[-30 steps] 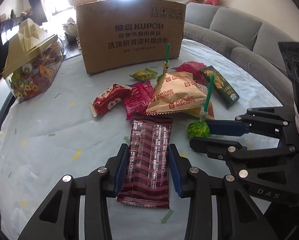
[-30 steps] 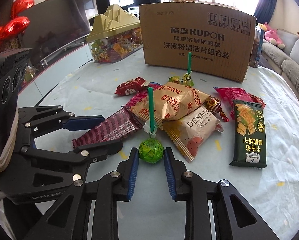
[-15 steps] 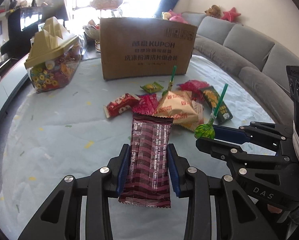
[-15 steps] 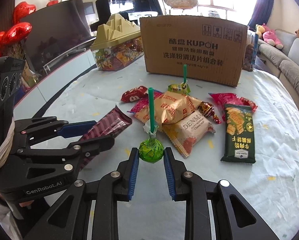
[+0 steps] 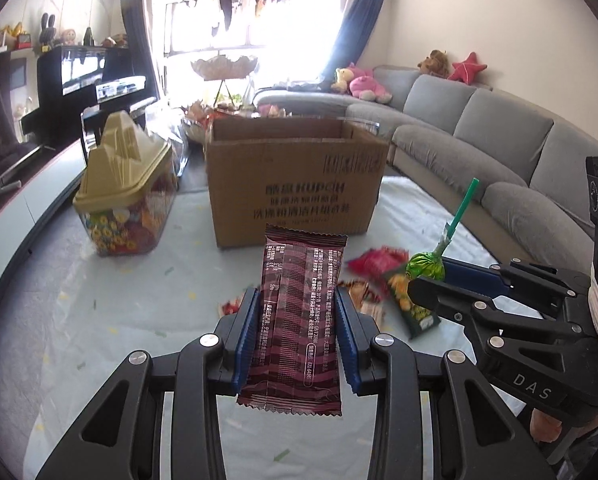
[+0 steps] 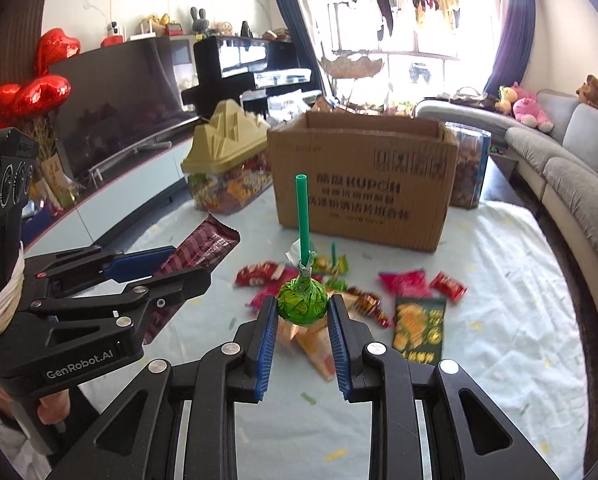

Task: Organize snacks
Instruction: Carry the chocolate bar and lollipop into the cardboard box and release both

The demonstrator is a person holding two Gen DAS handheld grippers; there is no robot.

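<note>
Both grippers have been raised since the earlier frames, so that the open top of the cardboard box is now seen and the held snacks hang clear of the tablecloth. The left gripper is pinched on a maroon striped snack bar, held flat between the blue pads with both ends sticking out, its far end pointing toward the box. The right gripper is clamped on the green foil head of a lollipop, whose green stick stands upright in front of the box's printed face. In the left wrist view the right gripper is seen to the right of the bar, the lollipop at its tips. In front of the box, the remaining snacks lie scattered and motion-blurred on the tablecloth, among them a dark green packet and red wrappers. To the left of the box stands a clear candy container with a gold peaked lid. Beyond the box's right side a grey sofa with plush toys is seen; behind the box a bright window is visible.
</note>
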